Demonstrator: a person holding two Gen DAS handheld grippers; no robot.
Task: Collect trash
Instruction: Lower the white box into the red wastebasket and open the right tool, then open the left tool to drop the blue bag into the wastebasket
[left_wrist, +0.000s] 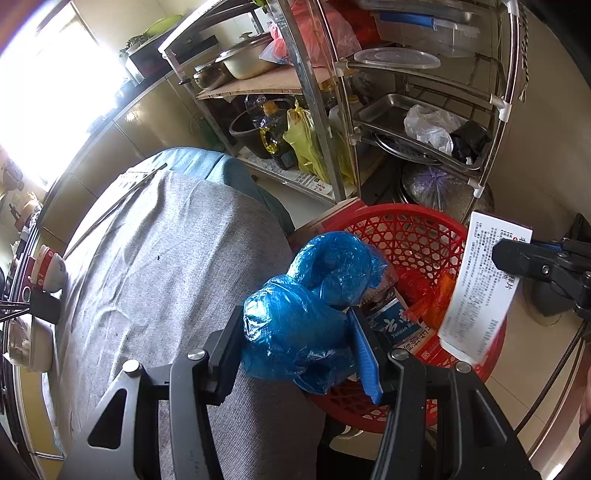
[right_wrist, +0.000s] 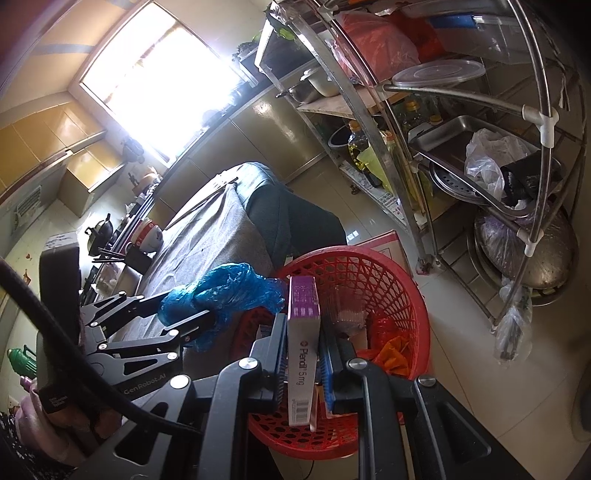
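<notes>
Kitchen floor, pale tile (right_wrist: 461, 332), steel rack (right_wrist: 480, 147) at your right. Grey-draped table (left_wrist: 166, 258): beside the bin. Red bin (right_wrist: 388, 295): mesh, standing on the floor, orange scraps inside. Blue bag (left_wrist: 310, 314): crumpled, pinched in your left gripper (left_wrist: 295, 332) at the bin's rim. Box (right_wrist: 303, 350): clamped upright in your right gripper (right_wrist: 303, 369) over the bin; side reads "Plendil 5 mg".

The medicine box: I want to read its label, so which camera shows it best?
The right wrist view: the medicine box sits close between that tool's fingers, with "Plendil 5 mg" readable. The left wrist view shows only its fine-print side, blurred, over the red basket.
</notes>
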